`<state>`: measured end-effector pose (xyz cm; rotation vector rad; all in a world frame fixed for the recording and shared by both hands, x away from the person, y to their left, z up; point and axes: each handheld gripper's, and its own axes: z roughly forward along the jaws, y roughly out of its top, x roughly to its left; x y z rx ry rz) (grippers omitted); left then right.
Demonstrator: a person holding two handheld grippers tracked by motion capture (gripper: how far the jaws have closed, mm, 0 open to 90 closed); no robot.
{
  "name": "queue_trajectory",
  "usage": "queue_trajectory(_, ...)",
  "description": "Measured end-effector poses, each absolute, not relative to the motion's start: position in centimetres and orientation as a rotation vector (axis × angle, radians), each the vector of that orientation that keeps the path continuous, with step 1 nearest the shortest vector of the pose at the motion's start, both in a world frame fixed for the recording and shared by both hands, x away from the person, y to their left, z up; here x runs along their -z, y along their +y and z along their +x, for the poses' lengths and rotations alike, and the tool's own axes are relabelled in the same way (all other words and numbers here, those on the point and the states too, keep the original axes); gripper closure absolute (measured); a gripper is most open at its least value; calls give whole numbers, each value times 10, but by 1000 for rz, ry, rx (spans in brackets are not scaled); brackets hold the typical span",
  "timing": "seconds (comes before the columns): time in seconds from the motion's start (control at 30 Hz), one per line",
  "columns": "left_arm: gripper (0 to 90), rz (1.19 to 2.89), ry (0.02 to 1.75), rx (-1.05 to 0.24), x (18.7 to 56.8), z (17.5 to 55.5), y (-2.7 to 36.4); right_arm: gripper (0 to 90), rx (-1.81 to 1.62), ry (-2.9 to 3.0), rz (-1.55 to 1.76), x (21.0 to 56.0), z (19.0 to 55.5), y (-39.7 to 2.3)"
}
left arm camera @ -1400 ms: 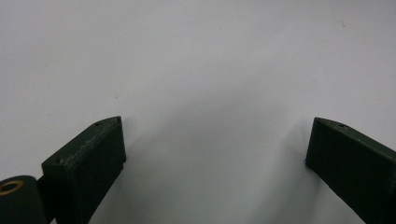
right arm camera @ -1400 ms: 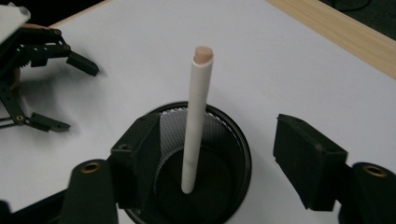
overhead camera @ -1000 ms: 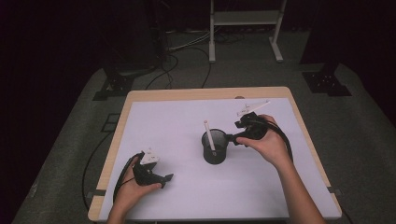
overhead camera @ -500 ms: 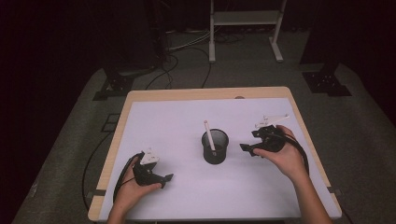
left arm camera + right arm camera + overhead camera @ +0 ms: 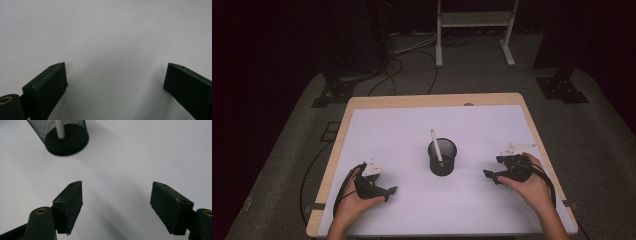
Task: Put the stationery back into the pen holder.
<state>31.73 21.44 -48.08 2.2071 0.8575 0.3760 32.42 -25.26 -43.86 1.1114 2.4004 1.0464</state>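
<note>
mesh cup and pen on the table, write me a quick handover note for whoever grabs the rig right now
Left claw: open, nothing between its jaws, low over the white table cover at the near left.
Right claw: open and holding nothing, low at the near right, pointing toward the cup.
Things: the black mesh cup stands upright at mid-table; the white pen leans inside it, its top end sticking out above the rim.
Done: the pen is in the cup and neither claw touches it.
Left: nothing else loose shows on the cover, so the job looks finished; probably just check that the cup stands steady.
</note>
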Motion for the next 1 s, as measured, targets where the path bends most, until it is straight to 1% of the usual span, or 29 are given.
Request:
queue_trajectory(0.23, 36, 2206, 858, -377, 481, 317, 214, 251, -1020, 2375, 1131, 458, 309, -274)
queue_trajectory(0.57, 36, 2207, 857, -377, 481, 317, 214, 252, -977, 2333, 1149, 473, 292, -299)
queue_trajectory(0.73, 37, 2207, 857, -378, 481, 317, 214, 251, -1009, 2312, 1161, 480, 288, -305)
queue_trajectory(0.97, 37, 2207, 857, -379, 481, 317, 214, 244, -1015, 2307, 1164, 482, 288, -305)
queue_trajectory(1.0, 37, 2207, 857, -379, 481, 317, 214, 227, -1020, 2310, 1169, 482, 288, -306)
